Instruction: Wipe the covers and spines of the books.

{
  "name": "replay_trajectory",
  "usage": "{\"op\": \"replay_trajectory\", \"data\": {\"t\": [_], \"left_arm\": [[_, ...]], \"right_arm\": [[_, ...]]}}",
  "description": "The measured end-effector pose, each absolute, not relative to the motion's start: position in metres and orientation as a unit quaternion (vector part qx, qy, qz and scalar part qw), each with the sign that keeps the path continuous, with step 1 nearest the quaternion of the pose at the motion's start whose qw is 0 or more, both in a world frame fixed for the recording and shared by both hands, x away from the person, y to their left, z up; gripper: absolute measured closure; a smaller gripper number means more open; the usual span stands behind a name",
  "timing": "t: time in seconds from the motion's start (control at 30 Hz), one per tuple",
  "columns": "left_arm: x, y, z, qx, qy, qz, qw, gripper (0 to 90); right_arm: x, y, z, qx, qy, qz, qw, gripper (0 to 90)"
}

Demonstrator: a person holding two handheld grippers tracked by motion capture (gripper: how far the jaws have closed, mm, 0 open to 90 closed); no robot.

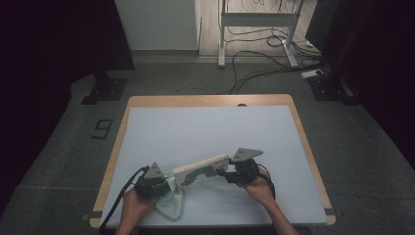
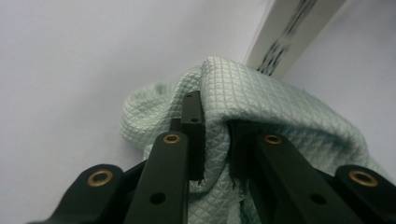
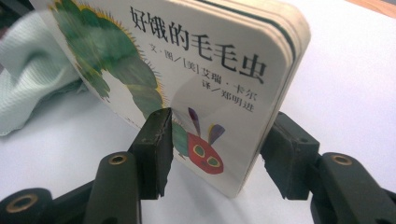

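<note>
On the white table [image 1: 205,132], left fingers [image 2: 215,140] pinch the cloth [image 2: 261,98]; right fingers [image 3: 219,140] clamp the book [image 3: 205,60].

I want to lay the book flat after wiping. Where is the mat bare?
The grey mat is bare from the book to the far wooden edge, and along the right side. The near-left corner is crowded: cloth, left gripper, right gripper.
</note>
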State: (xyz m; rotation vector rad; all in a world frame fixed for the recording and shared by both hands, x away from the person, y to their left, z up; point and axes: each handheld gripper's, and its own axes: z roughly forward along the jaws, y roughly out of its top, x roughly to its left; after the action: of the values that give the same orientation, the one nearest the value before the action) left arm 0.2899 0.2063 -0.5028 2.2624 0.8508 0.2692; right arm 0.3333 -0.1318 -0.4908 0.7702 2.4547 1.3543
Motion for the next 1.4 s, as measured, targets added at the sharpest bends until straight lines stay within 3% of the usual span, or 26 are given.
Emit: {"op": "replay_trajectory", "data": {"t": [0.4, 0.93, 1.4], "left_arm": [[0.289, 0.207, -0.505, 0.869, 0.331, 0.104, 0.353, 80.3], [0.284, 0.210, -0.433, 0.857, 0.304, 0.132, 0.394, 80.2], [0.299, 0.238, -0.425, 0.847, 0.335, 0.159, 0.382, 79.7]], "right_arm": [[0.333, -0.132, -0.490, 0.261, 0.840, 0.461, 0.117, 45.3], [0.332, -0.132, -0.490, 0.262, 0.840, 0.459, 0.119, 45.2], [0.332, -0.132, -0.491, 0.265, 0.838, 0.462, 0.117, 45.8]]}}
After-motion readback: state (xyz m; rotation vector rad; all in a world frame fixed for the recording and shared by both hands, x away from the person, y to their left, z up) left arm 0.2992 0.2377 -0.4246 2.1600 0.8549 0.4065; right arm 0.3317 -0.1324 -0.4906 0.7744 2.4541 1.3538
